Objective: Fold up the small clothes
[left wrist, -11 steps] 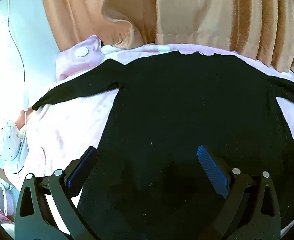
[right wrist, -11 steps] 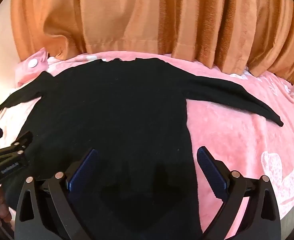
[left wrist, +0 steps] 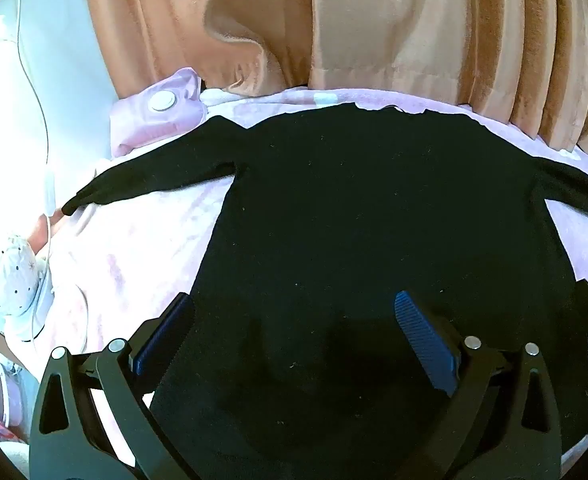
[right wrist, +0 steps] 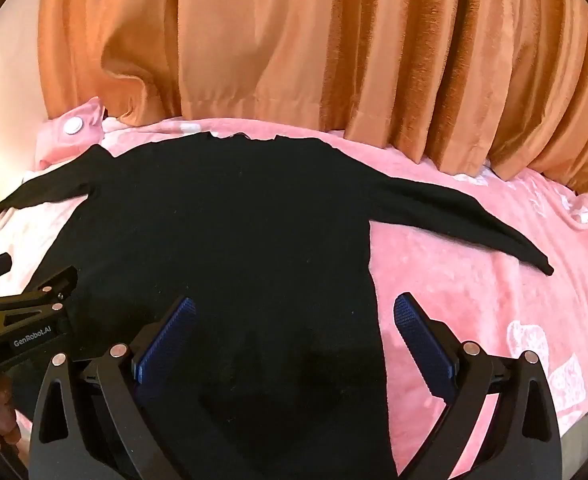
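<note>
a black long-sleeved sweater (right wrist: pixel 230 232) lies flat across the middle of the frame on a pink fleece blanket (right wrist: pixel 473 320), neckline toward the orange curtain (right wrist: pixel 333 48) at the top, one sleeve reaching toward the right edge and the other toward the left edge. the right gripper (right wrist: pixel 294 336) hangs over the sweater's lower right side seam, fingers spread wide and holding nothing. the left gripper (left wrist: pixel 294 332) hangs over the lower left part of the sweater in its own view, also spread wide and empty. the likely trouble: the plush blanket sits right under the thin knit, so a pinch at the hem could catch blanket too, or take only one layer and leave the fold crooked.
</note>
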The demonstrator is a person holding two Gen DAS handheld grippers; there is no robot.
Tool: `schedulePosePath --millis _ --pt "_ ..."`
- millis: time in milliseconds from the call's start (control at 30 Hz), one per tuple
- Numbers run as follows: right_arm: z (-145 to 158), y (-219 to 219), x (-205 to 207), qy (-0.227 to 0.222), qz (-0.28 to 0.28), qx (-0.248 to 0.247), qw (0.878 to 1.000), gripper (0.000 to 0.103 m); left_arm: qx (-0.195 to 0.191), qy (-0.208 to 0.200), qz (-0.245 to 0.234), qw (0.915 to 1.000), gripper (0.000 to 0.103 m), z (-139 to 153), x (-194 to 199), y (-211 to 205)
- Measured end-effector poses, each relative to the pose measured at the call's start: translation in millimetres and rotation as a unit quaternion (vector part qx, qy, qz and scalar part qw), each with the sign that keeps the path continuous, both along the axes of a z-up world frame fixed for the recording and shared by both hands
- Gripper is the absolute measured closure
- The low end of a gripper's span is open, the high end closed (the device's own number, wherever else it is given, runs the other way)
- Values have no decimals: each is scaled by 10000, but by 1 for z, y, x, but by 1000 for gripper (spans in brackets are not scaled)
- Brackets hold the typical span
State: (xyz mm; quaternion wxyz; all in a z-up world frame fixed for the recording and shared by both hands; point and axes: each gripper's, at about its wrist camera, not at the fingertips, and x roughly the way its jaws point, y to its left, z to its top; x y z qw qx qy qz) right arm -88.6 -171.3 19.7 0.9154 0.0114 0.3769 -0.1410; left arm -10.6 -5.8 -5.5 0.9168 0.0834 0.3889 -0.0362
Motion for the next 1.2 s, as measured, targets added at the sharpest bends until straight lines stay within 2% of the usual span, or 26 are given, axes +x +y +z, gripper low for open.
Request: schedulePosePath --millis 1200 --pt "-12 -16 1 81 -143 256 9995 5 139 90 117 9998 5 2 7 4"
